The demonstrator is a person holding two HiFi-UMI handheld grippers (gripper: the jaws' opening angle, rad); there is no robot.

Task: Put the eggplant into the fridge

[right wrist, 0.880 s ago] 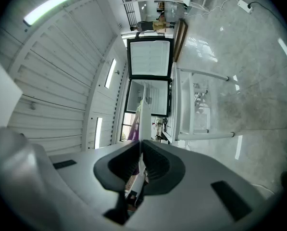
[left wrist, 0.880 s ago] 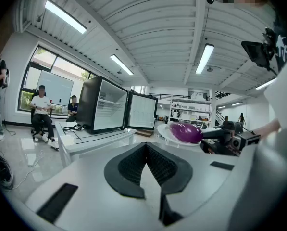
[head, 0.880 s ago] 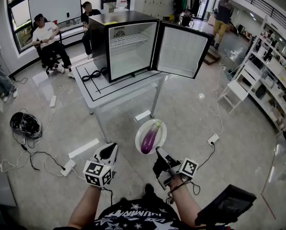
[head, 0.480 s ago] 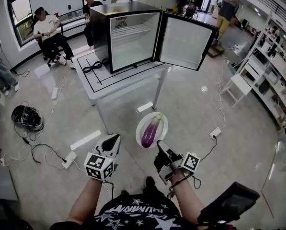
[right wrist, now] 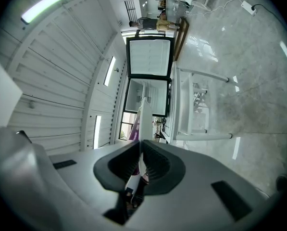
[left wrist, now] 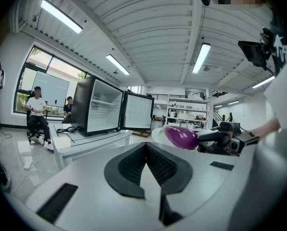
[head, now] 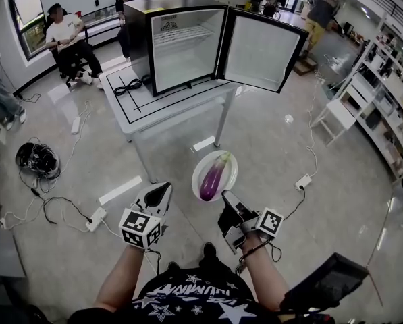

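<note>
A purple eggplant [head: 212, 176] lies on a white plate [head: 227, 162] held in the air above the floor. My right gripper [head: 223, 196] is shut on the plate's near rim; in the right gripper view the plate [right wrist: 144, 113] shows edge-on between the jaws, the eggplant [right wrist: 134, 126] on its left. My left gripper [head: 166, 187] hangs to the plate's left, shut with nothing in it. The left gripper view shows the eggplant [left wrist: 180, 136] off to the right. The black fridge [head: 181, 39] stands on a grey table [head: 137, 113] ahead, with its door [head: 260, 42] swung open and its white inside bare.
A black cable [head: 128, 85] lies coiled on the table beside the fridge. Power strips and cords [head: 93, 218] trail over the floor at the left. Two people sit behind the table [head: 63, 36]. White shelves [head: 383, 100] line the right side.
The plate with the eggplant has come a little forward toward the table, and both grippers have moved with it. The fridge looks slightly nearer.
</note>
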